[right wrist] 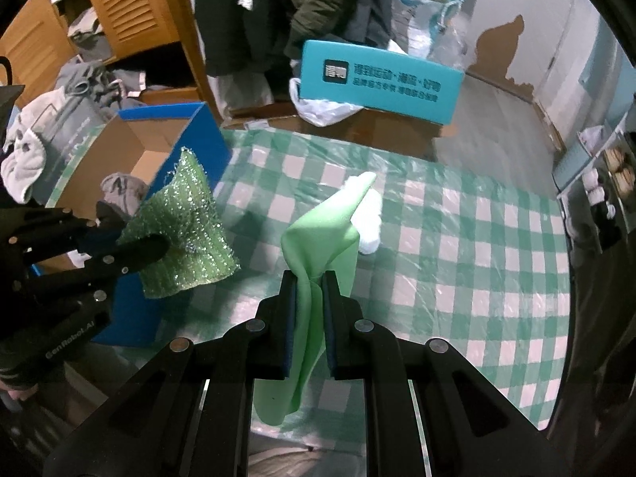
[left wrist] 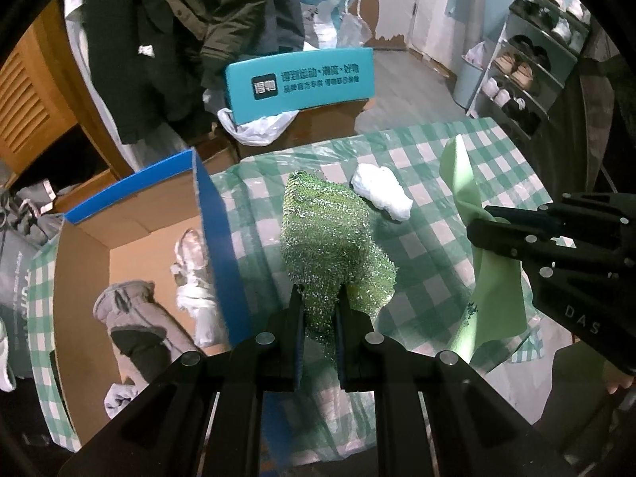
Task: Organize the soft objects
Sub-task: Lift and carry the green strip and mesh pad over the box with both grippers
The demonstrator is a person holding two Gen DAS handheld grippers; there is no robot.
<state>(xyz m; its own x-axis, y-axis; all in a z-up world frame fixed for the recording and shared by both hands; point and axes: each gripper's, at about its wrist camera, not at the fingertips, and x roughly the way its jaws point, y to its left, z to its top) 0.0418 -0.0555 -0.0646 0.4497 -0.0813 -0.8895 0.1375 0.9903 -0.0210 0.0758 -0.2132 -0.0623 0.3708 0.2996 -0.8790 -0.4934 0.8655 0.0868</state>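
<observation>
I had both grippers loaded at once. Left gripper [left wrist: 320, 298] was pinched on the sparkly green scrub cloth [left wrist: 334, 238], which hung clear of the checked surface [left wrist: 429, 246] — just right of the open cardboard box [left wrist: 83, 262] with the blue outer wall. Right gripper [right wrist: 310, 284] was pressed tight on the pale green cloth [right wrist: 322, 234], bunched between the pads, its tail drooping below the fingers. A white wad [left wrist: 381, 190] lay on the surface beyond both, untouched.

Box already held a grey garment [left wrist: 131, 310] and a whitish item [left wrist: 194, 274], so I judged it as the drop spot for the soft things.

To do this step well, I reckoned: lift the scrub cloth high enough that its lower edge clears the blue wall, carry it over the bare cardboard floor, then release — not on the rim. Keep the right gripper back so the two cloths don't tangle; the drooping tail could snag the box edge. White wad would come last.
</observation>
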